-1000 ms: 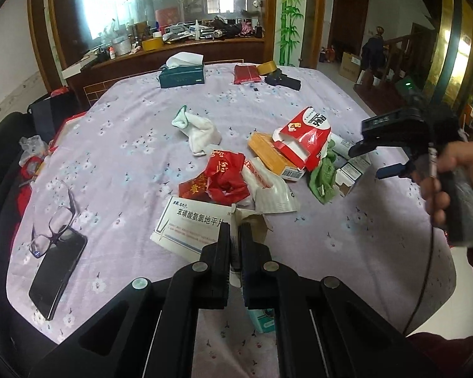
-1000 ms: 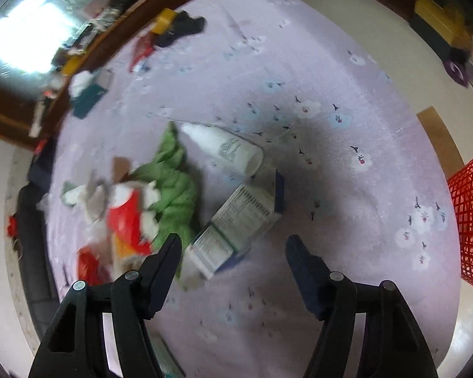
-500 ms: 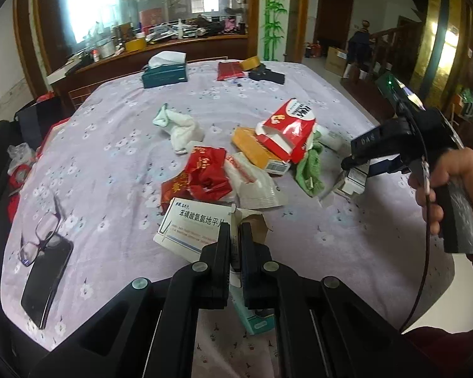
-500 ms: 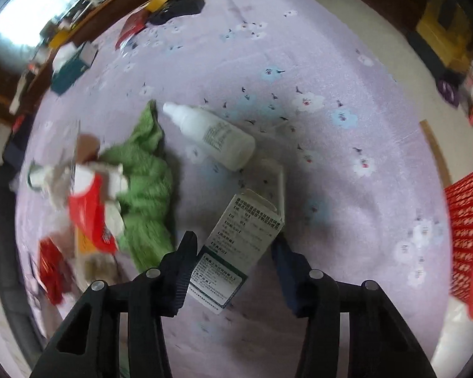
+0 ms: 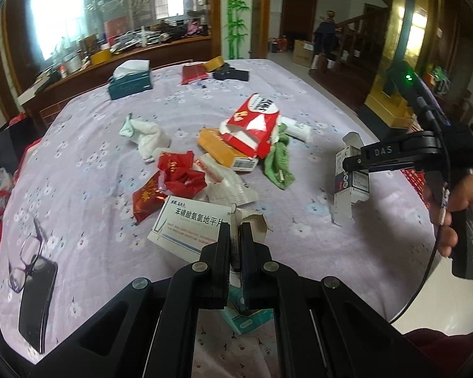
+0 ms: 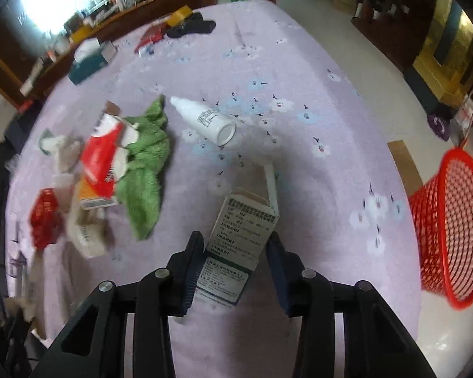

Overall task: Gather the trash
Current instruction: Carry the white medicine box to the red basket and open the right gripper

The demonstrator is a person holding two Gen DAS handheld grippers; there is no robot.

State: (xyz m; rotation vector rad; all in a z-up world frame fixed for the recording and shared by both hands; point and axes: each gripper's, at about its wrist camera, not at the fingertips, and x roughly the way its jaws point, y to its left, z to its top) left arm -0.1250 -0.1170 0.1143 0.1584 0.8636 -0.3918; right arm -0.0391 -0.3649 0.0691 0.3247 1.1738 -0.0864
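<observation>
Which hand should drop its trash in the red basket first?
Probably the right. The right gripper holds the small box clear of the table, with the red basket beside it. The left gripper pinches a white box farther away.

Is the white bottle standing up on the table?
No, the white bottle lies on its side on the purple tablecloth, beside the green cloth.

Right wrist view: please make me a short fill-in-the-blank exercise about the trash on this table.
1. The right gripper has its fingers on a small medicine ____.
2. The mesh basket beside the table is coloured ____.
3. The white bottle lies on its side next to a crumpled ____ cloth.

Missing words: box; red; green
</observation>
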